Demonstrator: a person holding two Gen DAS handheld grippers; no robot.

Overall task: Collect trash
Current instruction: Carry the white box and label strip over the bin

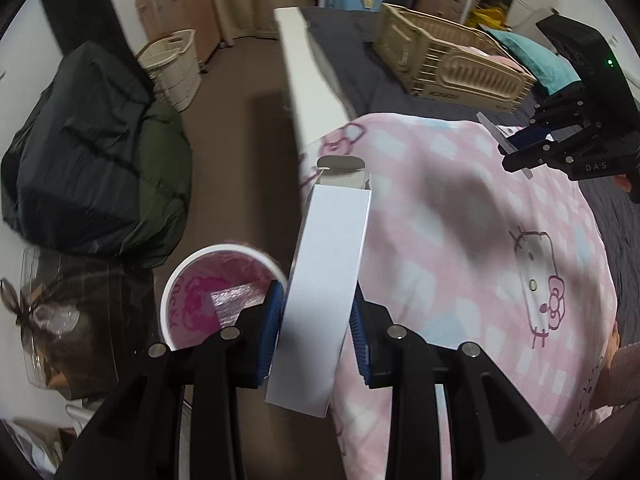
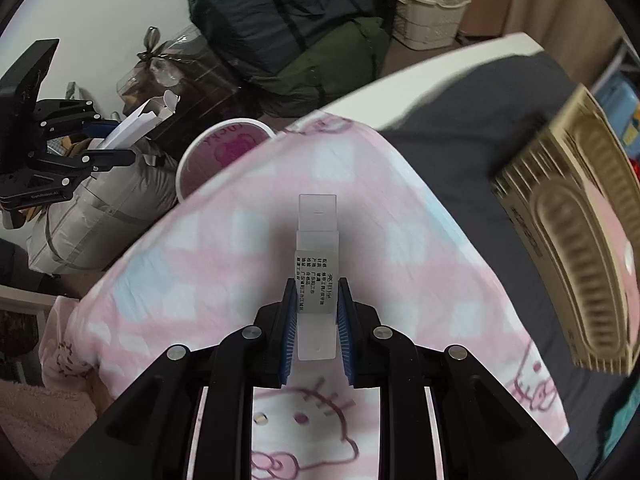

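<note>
1. Left wrist view: the left gripper [image 1: 316, 328] is seen from behind, its jaws closed on a long white carton [image 1: 326, 288] that is clamped between the blue pads [image 1: 274, 320]. The carton's open end flap points away from the camera.
2. Just to the left of the carton, a white-rimmed bin [image 1: 218, 292] with a pink printed liner is seen on the floor; something crumpled and shiny lies inside it.
3. A pink-and-white cartoon blanket [image 1: 460, 248] is spread over the bed to the right, with a beige slatted crate [image 1: 448, 64] farther back on a dark sheet. A dark duffel bag [image 1: 92, 152] and a cream laundry basket [image 1: 174, 68] are seen on the floor at left.
4. At upper right, the right gripper [image 1: 520, 148] is seen above the blanket.
5. Right wrist view: the right gripper [image 2: 317, 320] is held over the blanket [image 2: 248, 240], its jaws closed on a narrow translucent plastic packet [image 2: 317, 248] bearing a printed label.
6. At left, the left gripper [image 2: 108, 140] with the white carton [image 2: 140, 122] is seen beside the bin [image 2: 224, 152]. The crate [image 2: 576, 240] appears blurred at right.
</note>
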